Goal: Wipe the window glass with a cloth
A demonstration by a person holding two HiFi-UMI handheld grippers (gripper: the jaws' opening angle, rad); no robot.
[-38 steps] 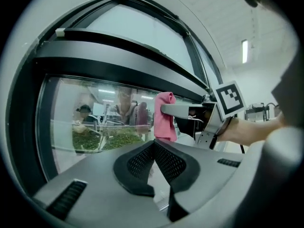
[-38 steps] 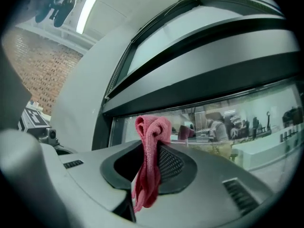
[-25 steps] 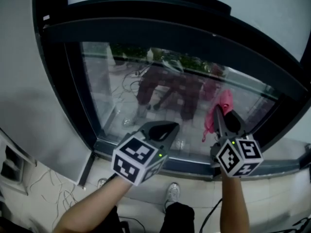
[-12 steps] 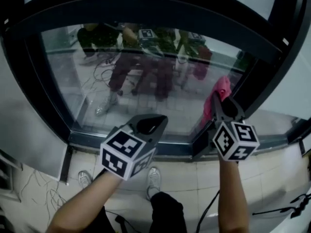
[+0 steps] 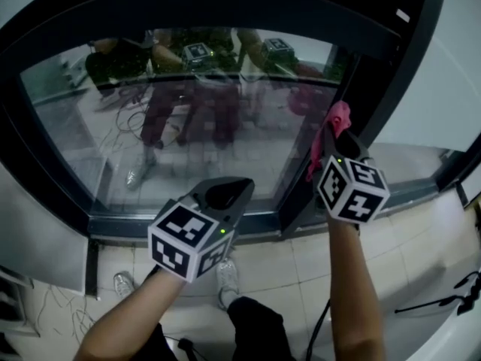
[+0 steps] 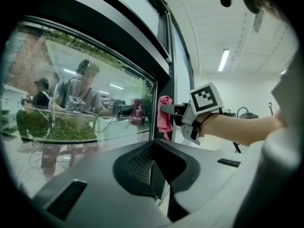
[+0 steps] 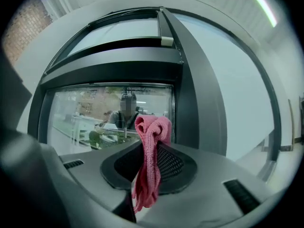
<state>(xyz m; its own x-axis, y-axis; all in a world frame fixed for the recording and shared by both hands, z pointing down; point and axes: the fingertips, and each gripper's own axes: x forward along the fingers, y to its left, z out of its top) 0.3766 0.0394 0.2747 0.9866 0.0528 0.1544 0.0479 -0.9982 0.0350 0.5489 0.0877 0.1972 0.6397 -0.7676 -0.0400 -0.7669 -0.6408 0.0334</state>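
Note:
The window glass (image 5: 188, 126) fills the upper middle of the head view inside a dark frame, with reflections of a person in it. My right gripper (image 5: 336, 132) is shut on a pink cloth (image 5: 331, 126), held up at the pane's right edge beside the vertical frame post; I cannot tell whether the cloth touches the glass. In the right gripper view the cloth (image 7: 151, 160) hangs from the closed jaws of that gripper (image 7: 153, 141). My left gripper (image 5: 239, 189) is shut and holds nothing, low in front of the pane's bottom edge. The left gripper view shows the cloth (image 6: 165, 115) to its right.
A dark vertical frame post (image 5: 376, 89) separates this pane from a pale panel on the right. The lower frame rail (image 5: 120, 220) runs below the glass. Beneath it are floor tiles (image 5: 301, 262), the person's shoe (image 5: 225, 273) and cables (image 5: 443, 299).
My right gripper has carried the pink cloth up and to the right, toward the frame post. The view has swung right along the window. My left gripper stays low and shut.

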